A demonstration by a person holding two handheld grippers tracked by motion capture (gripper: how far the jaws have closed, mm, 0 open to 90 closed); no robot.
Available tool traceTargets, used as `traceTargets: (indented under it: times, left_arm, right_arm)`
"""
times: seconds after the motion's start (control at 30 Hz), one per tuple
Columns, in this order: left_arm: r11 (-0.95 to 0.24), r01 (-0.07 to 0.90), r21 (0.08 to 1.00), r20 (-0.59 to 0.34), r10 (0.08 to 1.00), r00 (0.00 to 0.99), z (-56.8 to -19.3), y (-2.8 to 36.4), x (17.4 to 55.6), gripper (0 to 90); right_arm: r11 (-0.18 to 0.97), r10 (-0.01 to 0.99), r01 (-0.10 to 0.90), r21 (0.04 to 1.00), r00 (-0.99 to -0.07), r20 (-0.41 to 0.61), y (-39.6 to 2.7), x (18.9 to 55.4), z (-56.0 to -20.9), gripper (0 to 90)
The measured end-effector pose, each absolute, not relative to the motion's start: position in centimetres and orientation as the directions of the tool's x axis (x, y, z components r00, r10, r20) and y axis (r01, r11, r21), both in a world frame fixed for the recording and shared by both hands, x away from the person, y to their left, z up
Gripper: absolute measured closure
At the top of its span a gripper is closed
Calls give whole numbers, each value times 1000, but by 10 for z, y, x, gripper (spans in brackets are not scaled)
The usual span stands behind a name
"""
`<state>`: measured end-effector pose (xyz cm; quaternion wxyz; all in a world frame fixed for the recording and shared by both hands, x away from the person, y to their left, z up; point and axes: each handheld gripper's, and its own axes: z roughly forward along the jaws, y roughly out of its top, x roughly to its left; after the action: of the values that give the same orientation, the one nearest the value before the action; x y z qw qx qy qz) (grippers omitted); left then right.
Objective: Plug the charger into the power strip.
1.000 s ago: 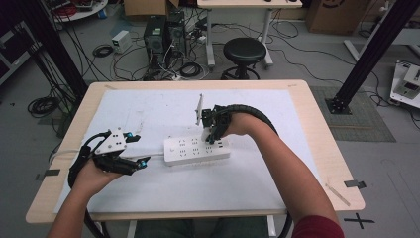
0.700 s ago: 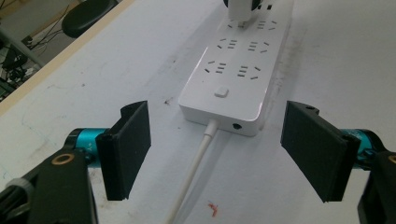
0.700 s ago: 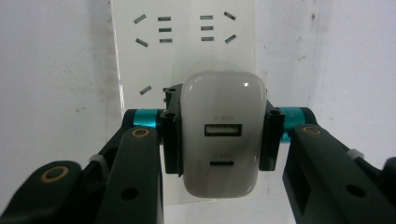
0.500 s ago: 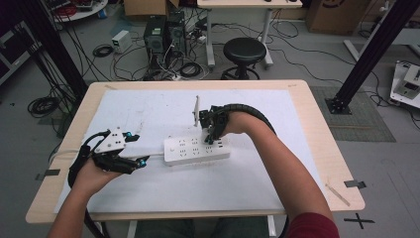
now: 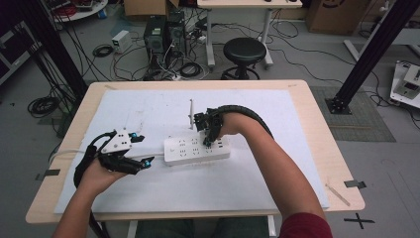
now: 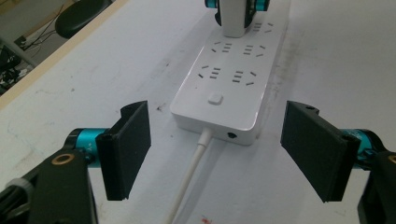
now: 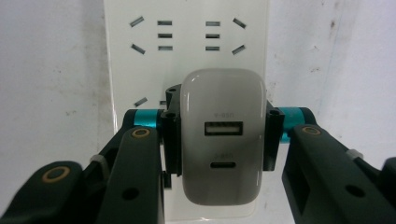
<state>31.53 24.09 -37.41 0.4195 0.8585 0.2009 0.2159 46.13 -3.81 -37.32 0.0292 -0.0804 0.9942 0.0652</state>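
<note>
On the tabletop: a white sheet covers most of the tabletop.
Power strip: the white power strip lies flat near the middle of the sheet, its cable running out of the end nearest the left tongs.
Right tongs: the right tongs point down over the strip, pinching a charger on both sides.
Left tongs: the left tongs rest low by the strip's cable end, spread wide, touching nothing.
Charger: the white charger sits on the strip's far end, apparently plugged in, though its prongs are hidden.
</note>
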Motion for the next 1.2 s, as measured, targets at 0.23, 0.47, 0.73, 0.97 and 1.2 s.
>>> traceTargets:
  times: [0.23,0.47,0.73,0.97,1.2]
  left_arm:
    - [-570,155,807,208,520,829,-372,238,314,243]
    - [-575,158,803,207,518,830,-369,239,317,243]
    - [-565,163,809,196,520,831,-368,241,321,243]
    - [-539,171,825,176,532,828,-365,244,322,243]
    - [-528,152,835,173,516,839,-362,243,322,243]
  right_arm:
    - [973,-157,-163,161,-986,-50,-40,466,-376,635]
    - [980,-98,-110,166,-992,-78,-44,464,-372,418]
    - [868,90,54,493,-995,-50,-75,443,-331,315]
    - [747,230,149,648,-972,-42,-114,417,-326,241]
    - [595,338,244,765,-940,37,-156,394,-337,210]
